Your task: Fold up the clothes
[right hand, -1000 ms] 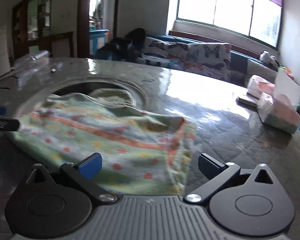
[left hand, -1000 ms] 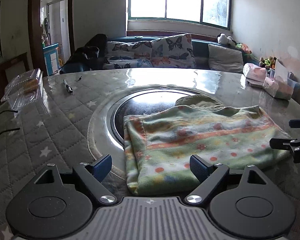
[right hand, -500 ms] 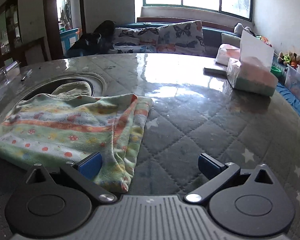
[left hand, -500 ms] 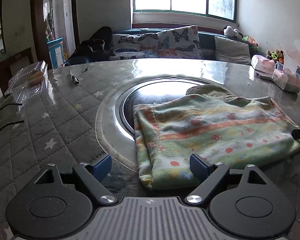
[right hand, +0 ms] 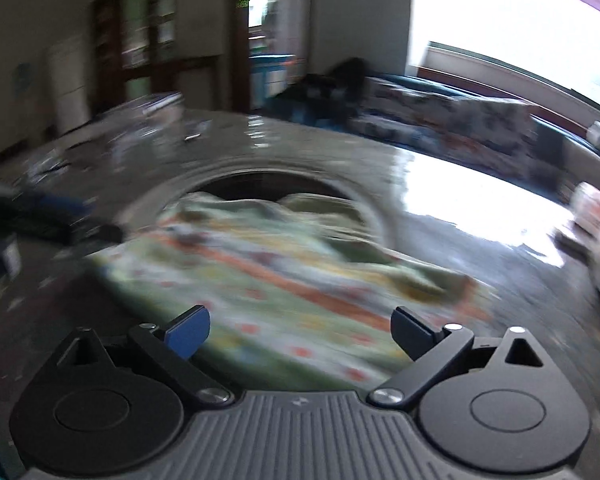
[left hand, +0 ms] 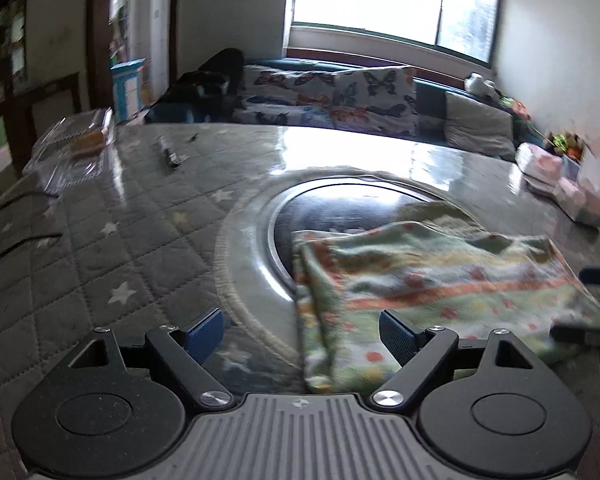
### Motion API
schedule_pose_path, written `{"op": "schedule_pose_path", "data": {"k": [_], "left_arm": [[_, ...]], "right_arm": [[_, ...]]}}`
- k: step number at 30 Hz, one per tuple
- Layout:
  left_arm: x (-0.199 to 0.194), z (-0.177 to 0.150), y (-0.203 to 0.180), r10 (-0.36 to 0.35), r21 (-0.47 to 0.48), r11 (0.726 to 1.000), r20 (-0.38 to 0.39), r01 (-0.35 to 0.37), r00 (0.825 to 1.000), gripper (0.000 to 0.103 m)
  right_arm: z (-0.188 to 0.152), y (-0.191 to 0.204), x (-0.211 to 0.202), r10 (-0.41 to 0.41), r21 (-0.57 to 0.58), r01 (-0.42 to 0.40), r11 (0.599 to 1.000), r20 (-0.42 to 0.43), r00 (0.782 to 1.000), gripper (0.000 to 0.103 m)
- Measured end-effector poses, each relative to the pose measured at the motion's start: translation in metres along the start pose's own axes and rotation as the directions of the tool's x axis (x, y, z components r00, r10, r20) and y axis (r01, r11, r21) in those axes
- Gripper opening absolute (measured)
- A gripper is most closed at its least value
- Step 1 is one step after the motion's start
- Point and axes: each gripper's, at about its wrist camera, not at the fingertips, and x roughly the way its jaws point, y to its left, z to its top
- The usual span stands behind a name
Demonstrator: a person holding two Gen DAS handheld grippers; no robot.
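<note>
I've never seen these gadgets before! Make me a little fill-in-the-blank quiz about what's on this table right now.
1. The folded cloth with coloured dots and an orange stripe lies partly over a dark ____ inset in the table.
2. The pads on the fingers of the left gripper are coloured ____.
3. The cushions on the sofa behind the table are printed with ____.
4. The right gripper holds ____ between its fingers.

Missing words: round; blue; butterflies; nothing

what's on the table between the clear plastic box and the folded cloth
In the left wrist view, a black marker lies between the clear box and the cloth; otherwise bare quilted table.
</note>
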Motion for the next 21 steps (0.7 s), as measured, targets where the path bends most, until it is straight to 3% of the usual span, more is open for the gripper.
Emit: {"op": "schedule_pose_path", "data": {"k": [5, 11, 15, 21], "left_arm": [[0.002, 0.005, 0.018, -0.019, -0.083, 0.996, -0.007, 0.018, 1.0, 0.085], [0.004, 0.017, 0.033, -0.058, -0.161, 0.985, -0.006, 0.056, 0.998, 0.085], [0.007, 0.022, 0.04, -0.097, -0.222, 0.971, -0.02, 0.09, 0.995, 0.085], [0.012, 0.022, 0.045, -0.144, -0.295, 0.947, -0.046, 0.124, 0.989, 0.085]], "right_arm": [[0.015, 0.041, 0.01, 0.107, -0.14, -0.107, 0.984, -0.012, 0.994, 0.092], [0.028, 0.089, 0.028, 0.211, -0.293, -0.215, 0.932, -0.045, 0.976, 0.075], [0.034, 0.105, 0.042, 0.251, -0.304, -0.26, 0.916, -0.069, 0.966, 0.068], [0.034, 0.108, 0.054, 0.263, -0.265, -0.278, 0.923, -0.089, 0.961, 0.045]]}}
